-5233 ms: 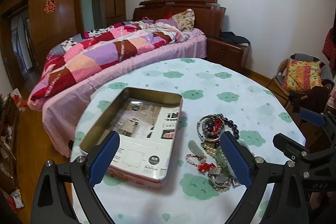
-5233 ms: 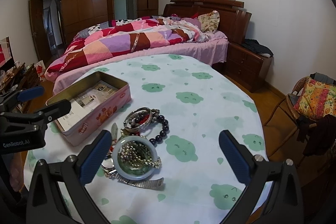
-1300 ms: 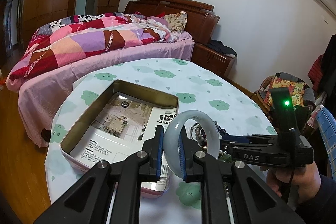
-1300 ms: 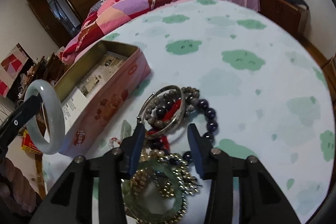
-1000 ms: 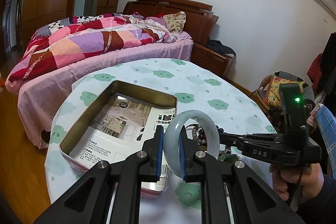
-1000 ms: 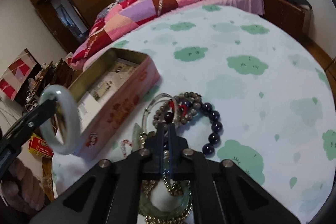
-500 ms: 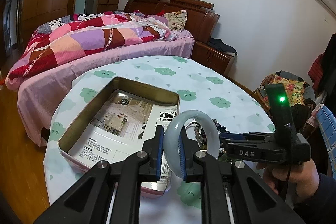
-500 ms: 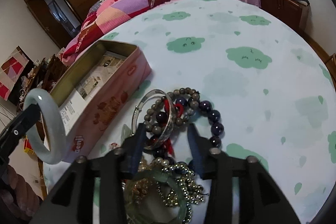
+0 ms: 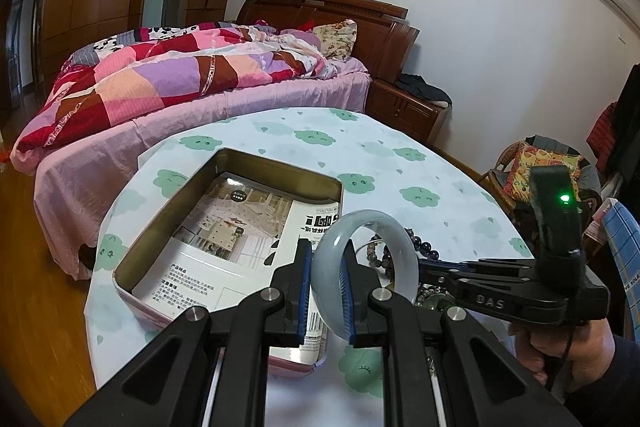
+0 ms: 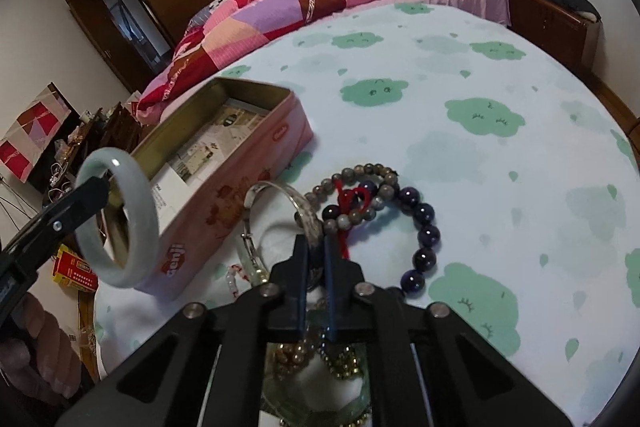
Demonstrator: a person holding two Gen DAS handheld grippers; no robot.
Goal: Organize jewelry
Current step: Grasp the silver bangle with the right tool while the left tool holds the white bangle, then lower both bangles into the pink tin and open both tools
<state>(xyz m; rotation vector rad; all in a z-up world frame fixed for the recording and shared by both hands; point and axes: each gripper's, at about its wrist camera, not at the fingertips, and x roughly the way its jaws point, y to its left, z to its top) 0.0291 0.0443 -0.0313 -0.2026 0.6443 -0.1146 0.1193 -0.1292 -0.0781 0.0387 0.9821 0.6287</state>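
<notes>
In the left wrist view, my left gripper [image 9: 325, 297] is clamped on the pale jade bangle [image 9: 366, 267], which stands upright between the blue pads above the near right corner of the open tin box [image 9: 168, 239]. The bangle is smooth and I hold it only by one short arc at its 8 o'clock side, so I judge it can rotate or slip out if I tilt the wrist; if it falls on the metal rim of the box, it may crack. The right gripper [image 9: 426, 267] is at 3 o'clock from the bangle, very near, so the two tools may knock together when I move. In the right wrist view, my right gripper [image 10: 315, 259] has its jaws nearly together, closed on the rim of the silver bangle [image 10: 280, 193] at the edge of the jewelry pile. A red cord [image 10: 352, 199] and a grey bead bracelet [image 10: 360, 195] lie across this bangle at 1 o'clock from the fingertips, with the dark bead bracelet [image 10: 424, 227] beside them. I think lifting may drag these along and scatter them on the tablecloth [image 10: 480, 87], or the thin metal may slide from the pads. The box is at 10 o'clock.
</notes>
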